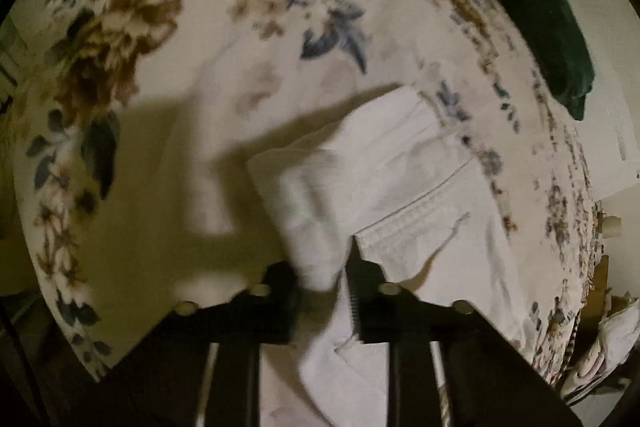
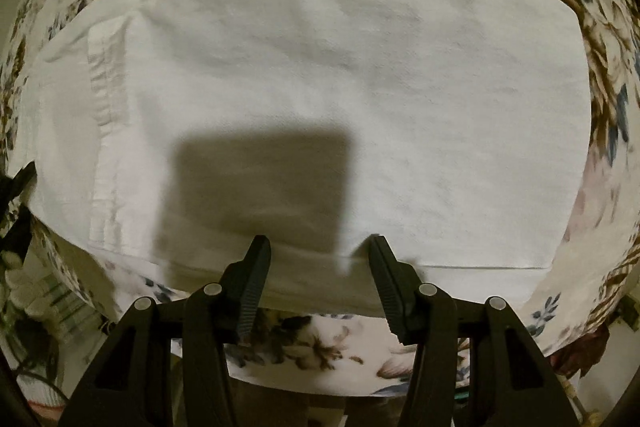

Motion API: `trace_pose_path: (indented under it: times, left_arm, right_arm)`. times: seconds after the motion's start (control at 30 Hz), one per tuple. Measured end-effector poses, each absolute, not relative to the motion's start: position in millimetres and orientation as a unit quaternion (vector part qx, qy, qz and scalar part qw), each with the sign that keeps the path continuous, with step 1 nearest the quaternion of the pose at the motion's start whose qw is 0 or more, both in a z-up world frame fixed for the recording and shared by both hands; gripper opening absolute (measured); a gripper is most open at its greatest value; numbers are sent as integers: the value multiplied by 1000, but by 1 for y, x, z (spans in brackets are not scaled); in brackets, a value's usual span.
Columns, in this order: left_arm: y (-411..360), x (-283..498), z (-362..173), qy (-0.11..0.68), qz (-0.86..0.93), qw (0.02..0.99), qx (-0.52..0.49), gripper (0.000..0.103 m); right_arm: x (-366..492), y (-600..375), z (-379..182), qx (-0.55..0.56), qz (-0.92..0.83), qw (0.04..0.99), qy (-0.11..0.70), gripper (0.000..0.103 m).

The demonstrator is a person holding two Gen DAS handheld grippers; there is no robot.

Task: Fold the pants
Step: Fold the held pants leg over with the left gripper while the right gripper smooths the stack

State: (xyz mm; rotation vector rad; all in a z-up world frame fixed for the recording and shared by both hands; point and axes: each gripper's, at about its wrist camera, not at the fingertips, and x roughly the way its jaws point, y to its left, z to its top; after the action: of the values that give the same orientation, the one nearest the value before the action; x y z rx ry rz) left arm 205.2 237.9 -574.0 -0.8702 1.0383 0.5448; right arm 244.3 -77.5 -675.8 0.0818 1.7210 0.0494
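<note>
White pants (image 2: pixel 320 67) lie folded flat on a floral bedspread (image 2: pixel 600 7). In the right wrist view my right gripper (image 2: pixel 318 247) is open, its two black fingers hovering at the pants' near edge with nothing between them. In the left wrist view my left gripper (image 1: pixel 324 267) is shut on a bunched fold of the white pants (image 1: pixel 400 167) and holds it lifted above the bedspread (image 1: pixel 140 27); the seam and hem of the pants run off to the right. The cloth in the jaws is blurred.
A dark green garment (image 1: pixel 544 27) lies at the bed's far right edge. The bed edge drops off to the right, with clutter (image 1: pixel 608 339) beyond. Below the bed's near edge are dim items (image 2: pixel 40 307) at left.
</note>
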Motion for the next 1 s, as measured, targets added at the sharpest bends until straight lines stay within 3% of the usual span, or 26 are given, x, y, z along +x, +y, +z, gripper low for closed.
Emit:
trace_pose_path:
  times: [0.17, 0.33, 0.43, 0.5, 0.63, 0.8, 0.87, 1.0]
  left_arm:
    - [237, 201, -556, 448, 222, 766, -404, 13]
    - [276, 205, -614, 433, 216, 705, -518, 38]
    - [288, 207, -630, 412, 209, 694, -552, 41]
    - [287, 215, -629, 418, 212, 704, -533, 39]
    - [272, 222, -603, 428, 212, 742, -471, 15]
    - [237, 229, -546, 449, 197, 794, -359, 13]
    - [219, 231, -520, 448, 175, 814, -326, 13]
    - [188, 235, -483, 444, 138, 835, -293, 13]
  right_arm:
    - [239, -82, -677, 45, 23, 651, 758, 55]
    - [239, -106, -675, 69, 7, 652, 755, 55]
    - [240, -114, -671, 82, 2, 655, 752, 55]
    - [244, -123, -667, 84, 2, 657, 749, 55]
    - [246, -130, -666, 73, -7, 659, 748, 55]
    - [243, -147, -663, 72, -28, 659, 748, 62]
    - [243, -159, -663, 78, -34, 656, 750, 80]
    - [235, -176, -657, 83, -57, 663, 742, 82]
